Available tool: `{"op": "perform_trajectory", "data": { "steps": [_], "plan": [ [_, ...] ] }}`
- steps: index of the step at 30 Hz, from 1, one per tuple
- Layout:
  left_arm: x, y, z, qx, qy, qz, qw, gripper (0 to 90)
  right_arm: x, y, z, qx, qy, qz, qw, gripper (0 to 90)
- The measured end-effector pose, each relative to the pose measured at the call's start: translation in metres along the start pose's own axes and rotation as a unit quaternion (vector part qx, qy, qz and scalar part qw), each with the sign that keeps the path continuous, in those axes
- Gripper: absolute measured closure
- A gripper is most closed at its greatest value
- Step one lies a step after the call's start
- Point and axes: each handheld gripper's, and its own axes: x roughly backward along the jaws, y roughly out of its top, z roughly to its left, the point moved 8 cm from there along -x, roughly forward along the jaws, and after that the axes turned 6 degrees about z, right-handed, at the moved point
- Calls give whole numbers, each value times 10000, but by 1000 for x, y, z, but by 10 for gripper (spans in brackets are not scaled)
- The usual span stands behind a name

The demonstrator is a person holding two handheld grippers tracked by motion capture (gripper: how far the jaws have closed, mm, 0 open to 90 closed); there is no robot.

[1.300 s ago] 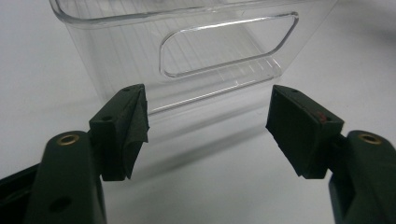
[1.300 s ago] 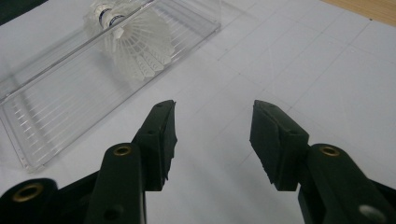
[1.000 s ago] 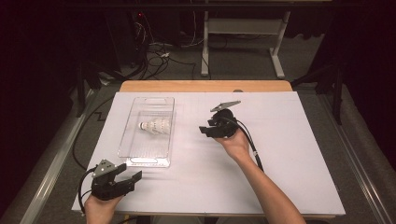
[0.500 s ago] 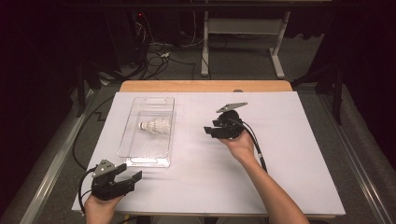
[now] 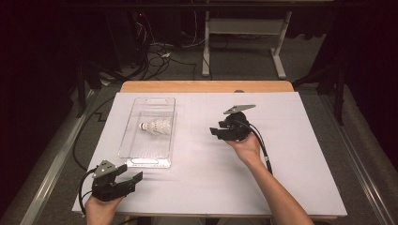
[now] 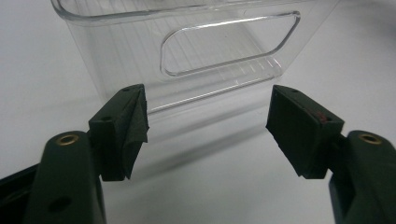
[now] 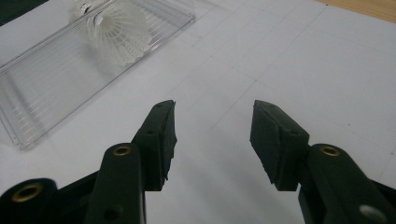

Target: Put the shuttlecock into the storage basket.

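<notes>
White desk (image 5: 281,178) under me: the shuttlecock (image 5: 156,126) lies on its side inside the clear tray (image 5: 141,158). Both my right gripper (image 5: 217,131) and left gripper (image 5: 133,178) are half open, empty. I should reach my right fingers (image 7: 161,140) over the rim, straddling the cork end

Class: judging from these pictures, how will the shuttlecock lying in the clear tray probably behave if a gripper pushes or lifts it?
The shuttlecock lies on its side, so a push would probably roll it in a curve inside the tray. Its thin white skirt looks very light and likely crushable, so grip it gently.
</notes>
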Motion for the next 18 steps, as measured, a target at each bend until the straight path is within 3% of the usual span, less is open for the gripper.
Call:
{"op": "perform_trajectory", "data": {
  "steps": [18],
  "plan": [
    [0,0,0,-8,-1,0,10000,302,9,-17,-14,-163,-69,-15,9998,509]
  ]
}}
